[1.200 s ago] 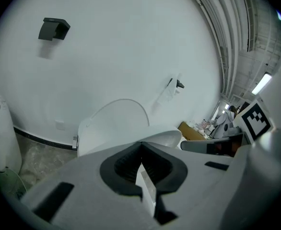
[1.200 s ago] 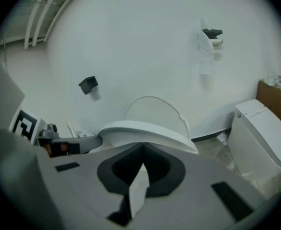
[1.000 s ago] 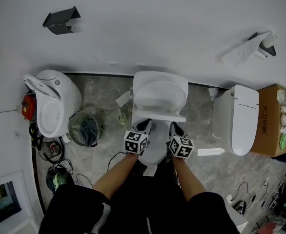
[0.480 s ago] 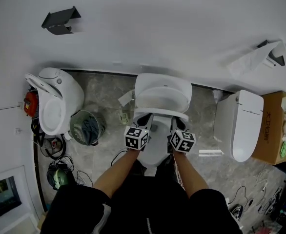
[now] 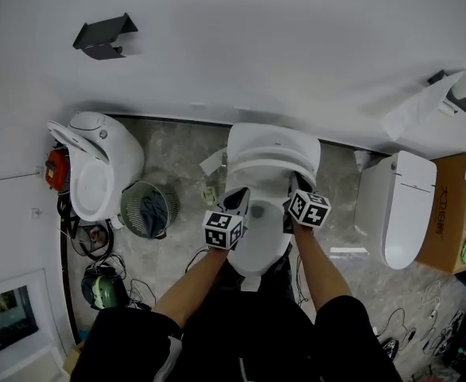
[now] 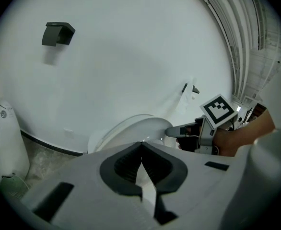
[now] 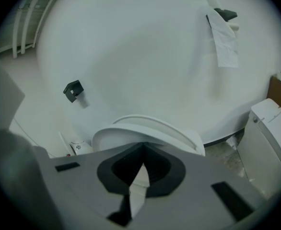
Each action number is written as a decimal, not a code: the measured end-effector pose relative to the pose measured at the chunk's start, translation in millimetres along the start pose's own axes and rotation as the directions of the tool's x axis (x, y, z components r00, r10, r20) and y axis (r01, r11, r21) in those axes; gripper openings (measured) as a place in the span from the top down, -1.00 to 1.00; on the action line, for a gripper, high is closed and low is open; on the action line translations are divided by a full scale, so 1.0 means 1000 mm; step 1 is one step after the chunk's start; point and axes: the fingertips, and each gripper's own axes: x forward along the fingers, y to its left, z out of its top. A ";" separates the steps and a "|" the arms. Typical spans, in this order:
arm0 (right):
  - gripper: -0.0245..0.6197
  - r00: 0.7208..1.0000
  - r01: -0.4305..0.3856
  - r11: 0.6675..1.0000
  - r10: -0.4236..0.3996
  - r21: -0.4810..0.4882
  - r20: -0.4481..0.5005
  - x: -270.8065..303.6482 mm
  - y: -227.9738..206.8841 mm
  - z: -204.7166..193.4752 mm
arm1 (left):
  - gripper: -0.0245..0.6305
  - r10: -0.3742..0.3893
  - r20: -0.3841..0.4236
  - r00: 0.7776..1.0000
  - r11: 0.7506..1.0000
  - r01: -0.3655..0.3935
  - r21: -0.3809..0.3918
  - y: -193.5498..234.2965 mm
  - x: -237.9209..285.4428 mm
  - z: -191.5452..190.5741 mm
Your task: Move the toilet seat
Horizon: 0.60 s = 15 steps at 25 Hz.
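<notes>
The right gripper has moved up beside the toilet seat; the left gripper sits lower; both jaws closed, empty.

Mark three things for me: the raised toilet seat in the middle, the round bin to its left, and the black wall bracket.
toilet seat (image 5: 273, 150): head view, middle of its raised white face.
round bin (image 5: 126, 213): head view, left rim.
black wall bracket (image 5: 106, 34): head view, its top plate.

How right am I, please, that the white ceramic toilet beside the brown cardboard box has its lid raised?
Not quite: the white ceramic toilet beside the brown cardboard box has its lid down, as the head view shows.
</notes>
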 end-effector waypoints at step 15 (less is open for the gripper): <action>0.91 0.999 -0.045 0.996 0.046 -0.072 0.021 -0.030 0.032 0.002 | 0.91 -0.009 0.058 0.998 0.997 0.004 0.078 0.007 -0.041 0.019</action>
